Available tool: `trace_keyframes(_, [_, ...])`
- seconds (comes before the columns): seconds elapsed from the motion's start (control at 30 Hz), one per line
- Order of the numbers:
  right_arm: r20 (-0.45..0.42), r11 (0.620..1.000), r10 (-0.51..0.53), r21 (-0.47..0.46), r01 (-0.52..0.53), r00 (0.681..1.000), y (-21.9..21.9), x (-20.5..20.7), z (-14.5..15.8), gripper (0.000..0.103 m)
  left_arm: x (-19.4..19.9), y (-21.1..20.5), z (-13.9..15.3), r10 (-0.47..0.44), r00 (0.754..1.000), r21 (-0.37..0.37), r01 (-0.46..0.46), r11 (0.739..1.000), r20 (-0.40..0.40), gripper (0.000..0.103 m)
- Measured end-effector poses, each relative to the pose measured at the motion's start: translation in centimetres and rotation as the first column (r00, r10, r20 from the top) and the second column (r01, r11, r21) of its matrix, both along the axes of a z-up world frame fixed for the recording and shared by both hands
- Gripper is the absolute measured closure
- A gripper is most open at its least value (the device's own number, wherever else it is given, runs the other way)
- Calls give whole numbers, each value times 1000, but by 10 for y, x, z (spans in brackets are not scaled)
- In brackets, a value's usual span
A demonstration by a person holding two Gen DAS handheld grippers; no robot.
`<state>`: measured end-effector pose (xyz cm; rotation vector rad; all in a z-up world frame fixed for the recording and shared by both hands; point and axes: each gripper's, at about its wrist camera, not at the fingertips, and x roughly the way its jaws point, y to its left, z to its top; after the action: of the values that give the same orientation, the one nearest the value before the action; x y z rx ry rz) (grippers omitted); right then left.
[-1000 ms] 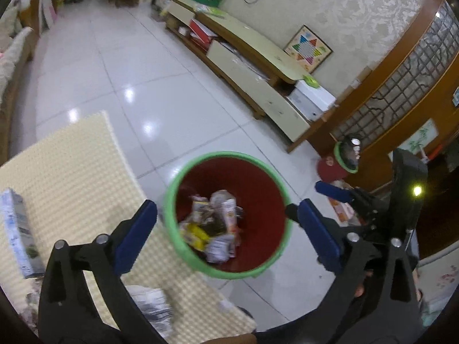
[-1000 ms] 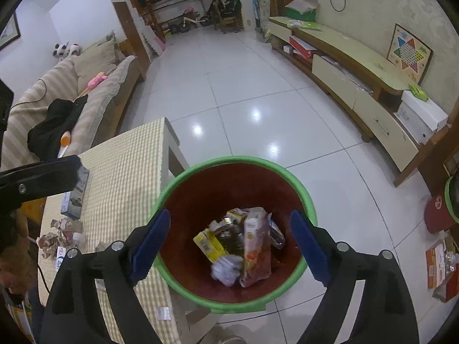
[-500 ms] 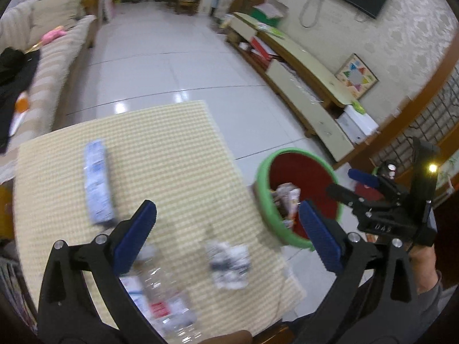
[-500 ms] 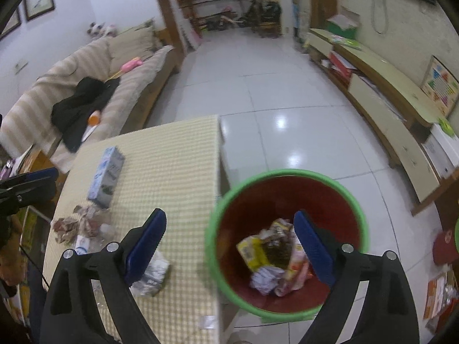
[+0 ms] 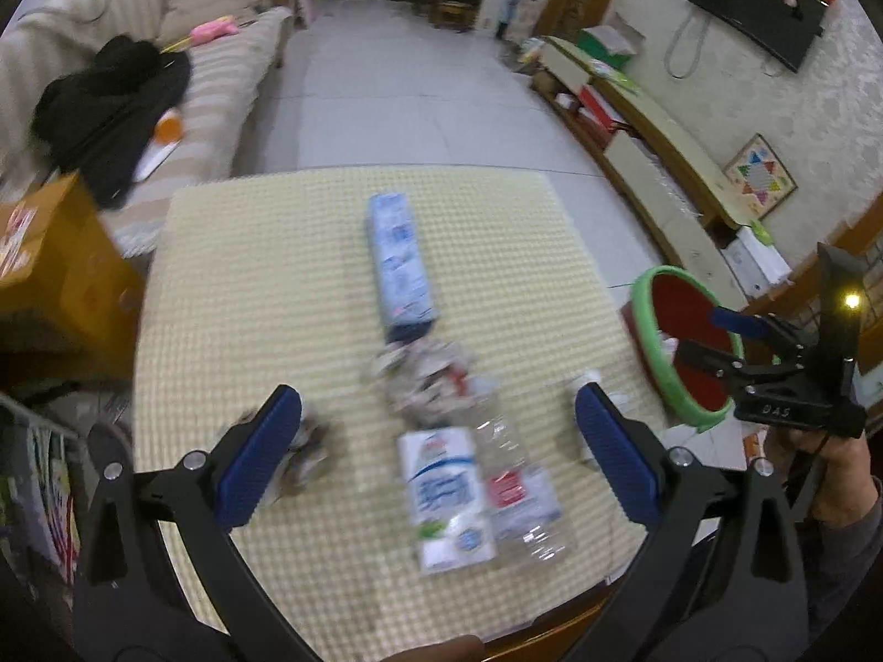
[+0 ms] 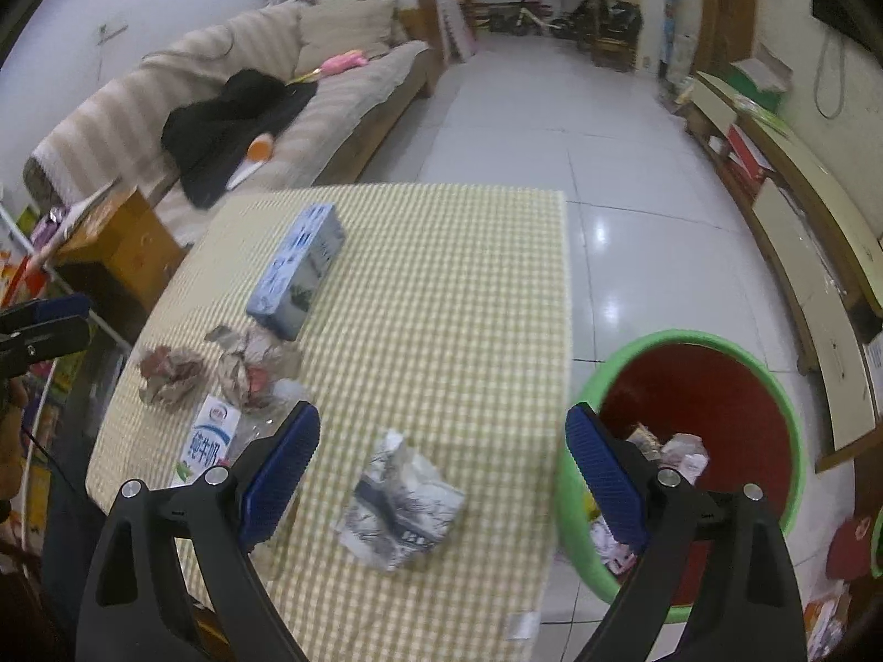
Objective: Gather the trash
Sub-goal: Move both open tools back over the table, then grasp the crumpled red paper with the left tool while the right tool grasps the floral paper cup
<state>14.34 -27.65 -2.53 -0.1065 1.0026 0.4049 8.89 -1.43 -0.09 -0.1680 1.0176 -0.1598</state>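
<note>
Trash lies on a yellow checked table (image 5: pixel 265 254) (image 6: pixel 452 287): a blue carton (image 5: pixel 398 265) (image 6: pixel 298 270), a white milk carton (image 5: pixel 444 496) (image 6: pixel 208 444), a clear plastic bottle (image 5: pixel 513 474), crumpled wrappers (image 5: pixel 425 369) (image 6: pixel 248 364) and a crumpled white-blue pack (image 6: pixel 400 502). My left gripper (image 5: pixel 439 452) is open and empty above the milk carton. My right gripper (image 6: pixel 441 469) is open and empty above the crumpled pack; it also shows in the left wrist view (image 5: pixel 739 342). A red bin with a green rim (image 6: pixel 772 386) (image 5: pixel 648 331) holding trash stands right of the table.
A striped sofa (image 6: pixel 182 94) with black clothing lies beyond the table's left. A cardboard box (image 5: pixel 49 270) stands left of the table. A low cabinet (image 6: pixel 806 220) runs along the right wall. White tiled floor (image 6: pixel 552 127) stretches behind.
Both grippers have swung left from over the bin to over the table. The trash on the table has come into view between their open fingers.
</note>
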Motion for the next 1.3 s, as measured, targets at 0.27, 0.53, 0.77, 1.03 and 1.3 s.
trace_keyframes(0.27, [-127, 1000, 17, -12, -18, 992, 22, -6, -46, 15, -23, 40, -46, 86, 995, 35, -84, 996, -56, 6])
trace_keyframes(0.53, [-163, 999, 3, -49, -11, 987, 31, -18, -67, 15, -24, 69, -79, 140, 986, 48, -136, 990, -89, 6])
trace_keyframes(0.77, [-189, 997, -50, -70, 38, 981, 30, -17, -82, 15, -12, 81, -101, 155, 981, 77, -147, 986, -117, 6])
trace_keyframes(1.03, [-212, 995, -42, -102, 21, 976, 33, -16, -94, 15, 3, 86, -121, 167, 974, 82, -156, 984, -154, 6])
trace_keyframes(1.3, [-220, 994, -35, -108, 12, 975, 37, -14, -98, 16, 20, 79, -138, 146, 973, 113, -127, 985, -177, 6])
